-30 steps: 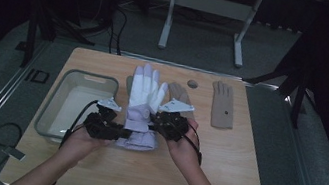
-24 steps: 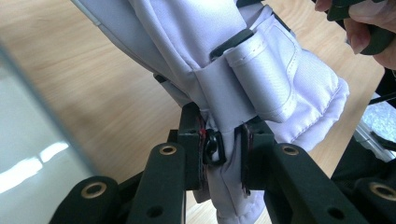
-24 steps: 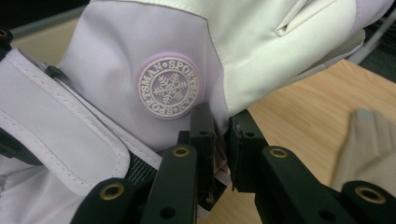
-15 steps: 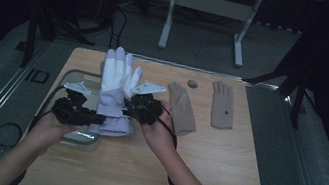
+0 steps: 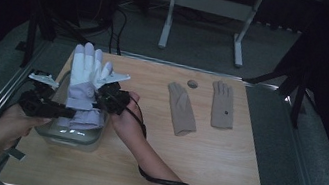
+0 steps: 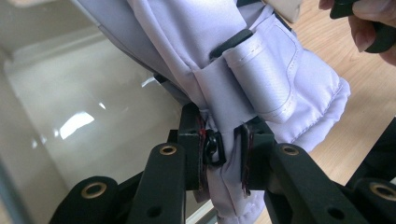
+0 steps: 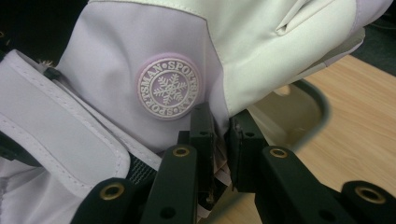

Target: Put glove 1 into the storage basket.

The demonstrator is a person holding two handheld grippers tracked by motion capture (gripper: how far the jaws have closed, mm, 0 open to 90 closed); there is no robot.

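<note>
My left gripper (image 5: 55, 110) and right gripper (image 5: 110, 97) both clamp the ski glove's (image 5: 85, 76) cuff; fingers point away, directly over the clear bin (image 5: 75, 137).

Two grippers are counted: the left gripper (image 5: 65, 112) and the right gripper (image 5: 99, 98). One pale lilac ski glove (image 5: 83, 86) is seen. Two tan gloves are laid on the worktop (image 5: 220, 173): one (image 5: 181, 109) and another (image 5: 221, 104). One clear plastic bin (image 5: 75, 137) and one small round grey object (image 5: 193, 83) are counted.

High cam overhead; gripper cams close, share glove (image 5: 83, 90).
</note>
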